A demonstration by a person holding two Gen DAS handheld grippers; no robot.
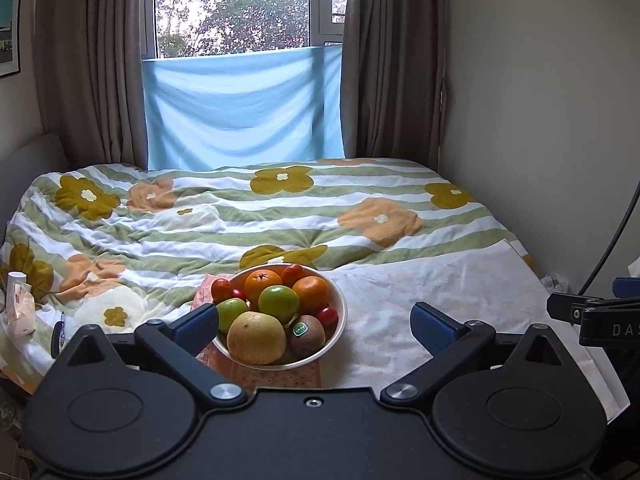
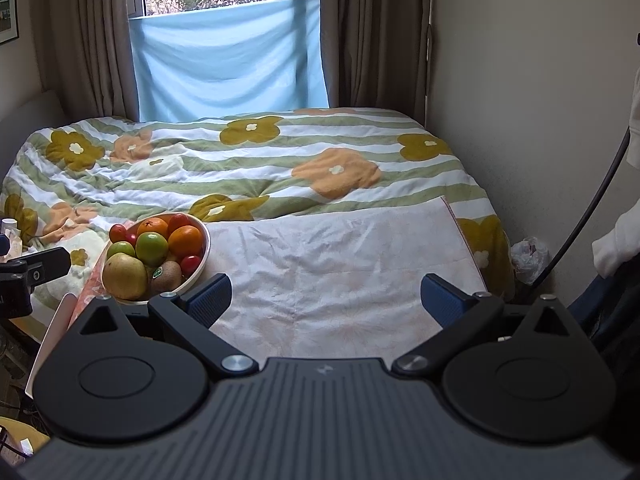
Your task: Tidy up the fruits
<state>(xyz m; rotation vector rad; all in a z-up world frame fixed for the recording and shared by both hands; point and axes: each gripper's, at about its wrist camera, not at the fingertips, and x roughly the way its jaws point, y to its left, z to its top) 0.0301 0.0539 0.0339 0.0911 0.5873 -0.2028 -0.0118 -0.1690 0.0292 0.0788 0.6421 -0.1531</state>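
Left wrist view: picture frame (image 1: 9,30) cut off at upper left edge; at left edge a small white bottle or packet (image 1: 18,304), hard to identify, and a dark pen-like item (image 1: 57,334) lower left on the flowered duvet (image 1: 200,216). Left gripper (image 1: 314,318) low centre, fingers spread wide, released, gripping nothing. Between them the white bowl (image 1: 340,308) of fruit, left rim hidden by the left blue pad (image 1: 198,326). In it: yellow pear-like fruit (image 1: 256,338) front, kiwi (image 1: 307,335) with sticker, green apples (image 1: 279,304), oranges (image 1: 263,286), small red fruits partly buried. Bowl sits on a patterned cloth or mat (image 1: 276,378), mostly covered. Pale cloth (image 1: 440,292) to the right. Part of the other gripper (image 1: 592,314) cut off at right edge.

Right wrist view: bowl (image 2: 202,256) at left centre, near rim hidden behind the gripper body. Right gripper (image 2: 326,300) low centre, also released, empty, over the pale cloth (image 2: 340,264). Crumpled plastic bag (image 2: 530,260) by the wall, unclear. White sleeve (image 2: 616,240) and dark cable (image 2: 592,208) cut off at right edge.
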